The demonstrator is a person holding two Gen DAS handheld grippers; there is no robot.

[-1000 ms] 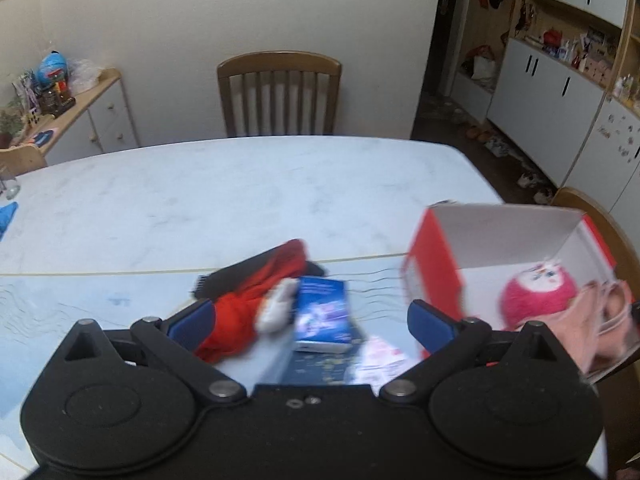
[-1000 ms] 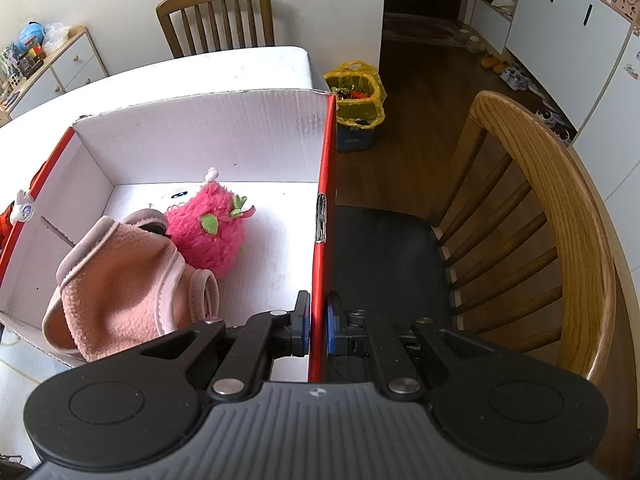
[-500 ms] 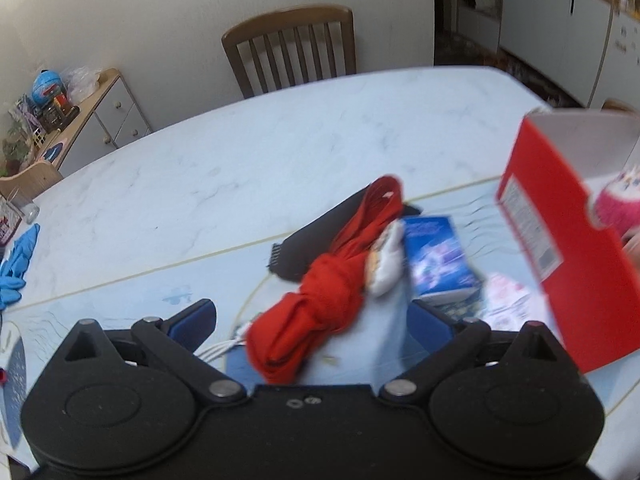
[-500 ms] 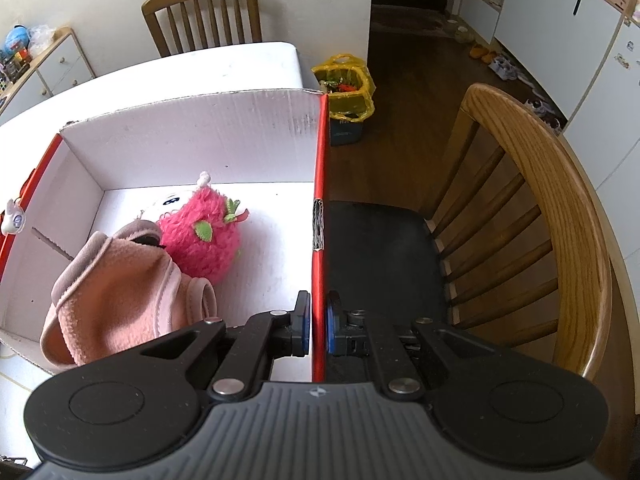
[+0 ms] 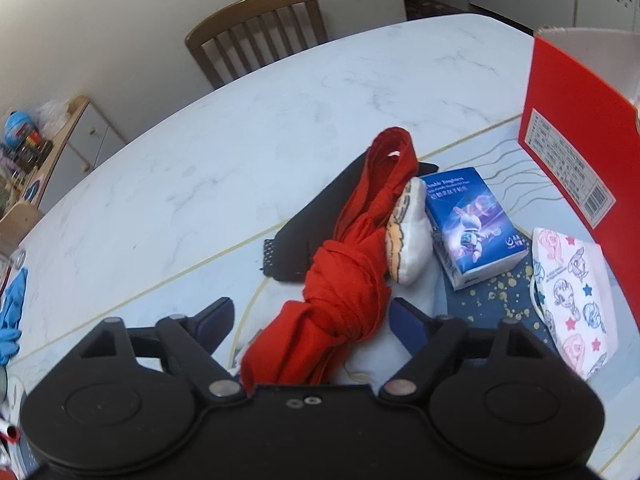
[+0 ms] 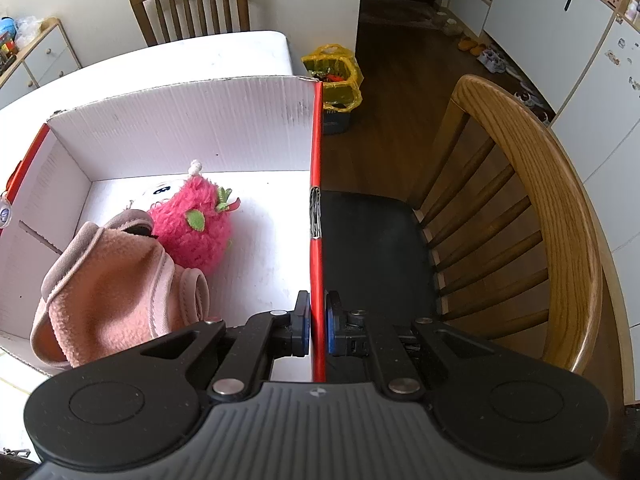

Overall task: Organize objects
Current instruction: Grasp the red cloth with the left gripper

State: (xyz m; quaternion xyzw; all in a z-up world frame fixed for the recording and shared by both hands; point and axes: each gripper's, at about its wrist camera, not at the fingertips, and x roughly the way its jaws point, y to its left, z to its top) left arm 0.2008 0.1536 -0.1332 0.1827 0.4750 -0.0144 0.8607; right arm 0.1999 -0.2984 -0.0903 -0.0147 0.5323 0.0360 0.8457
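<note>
A knotted red cloth (image 5: 344,280) lies on the marble table (image 5: 200,160), over a flat black item (image 5: 316,224). My left gripper (image 5: 312,318) straddles the cloth's near end. Its jaws are closing, and the left pad still stands apart from the fabric. Beside the cloth lie a small white pouch (image 5: 408,240), a blue tissue pack (image 5: 472,224) and a cartoon-printed mask pack (image 5: 572,292). The red box (image 5: 568,128) stands at the right. My right gripper (image 6: 318,328) is shut on the box's right wall (image 6: 316,200). Inside are a pink fleece garment (image 6: 108,292) and a pink plush (image 6: 192,232).
One wooden chair (image 5: 256,32) stands at the table's far side, another (image 6: 540,220) right beside the box. A yellow bag (image 6: 336,76) sits on the floor beyond. A blue glove (image 5: 12,312) lies at the table's left edge, near a sideboard (image 5: 60,140).
My left gripper has dropped and swung left, away from the box and down over the red cloth, rolling as it went. Its fingers have come closer together. The right gripper has kept its grip.
</note>
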